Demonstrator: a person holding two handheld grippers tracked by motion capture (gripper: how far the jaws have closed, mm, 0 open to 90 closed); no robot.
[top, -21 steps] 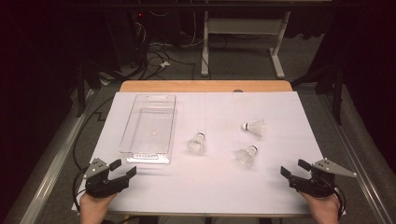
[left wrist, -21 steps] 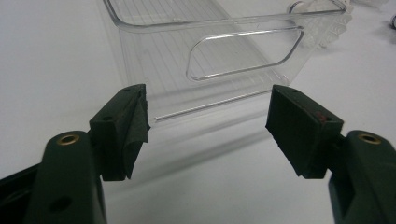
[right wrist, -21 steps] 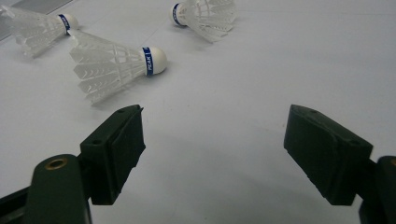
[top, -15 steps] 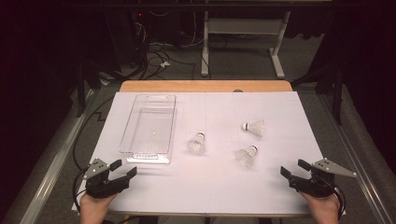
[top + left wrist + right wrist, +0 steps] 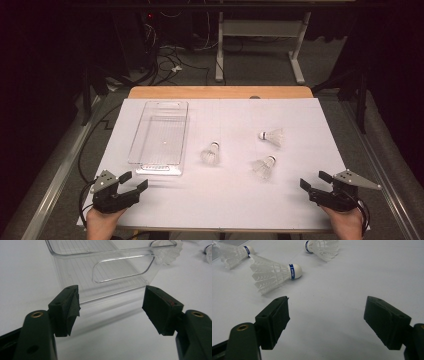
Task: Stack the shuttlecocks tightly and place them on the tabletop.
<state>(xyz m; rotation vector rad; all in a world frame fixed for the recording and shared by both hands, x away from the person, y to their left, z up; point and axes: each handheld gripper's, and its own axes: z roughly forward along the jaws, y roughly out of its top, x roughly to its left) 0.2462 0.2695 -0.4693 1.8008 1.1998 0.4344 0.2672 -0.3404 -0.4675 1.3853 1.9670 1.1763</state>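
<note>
In the left gripper view the clear tray (image 5: pixel 110 267) runs off the top edge, so its far end is cut away, and a shuttlecock (image 5: pixel 170 253) shows blurred through its corner. In the right gripper view the farthest shuttlecock (image 5: pixel 233 252) is cropped at the left edge. In the high view both hands (image 5: pixel 102 225) are cut by the bottom edge, and the room behind the desk (image 5: pixel 220 92) is too dark to read.

Clear tray (image 5: pixel 159 137) toward the bench's (image 5: pixel 300 210) left edge, three shuttlecocks (image 5: pixel 210 153) right of it mid-bench, left tongs (image 5: pixel 134 181) and right tongs (image 5: pixel 313 180) gaping, empty, at the near corners
</note>
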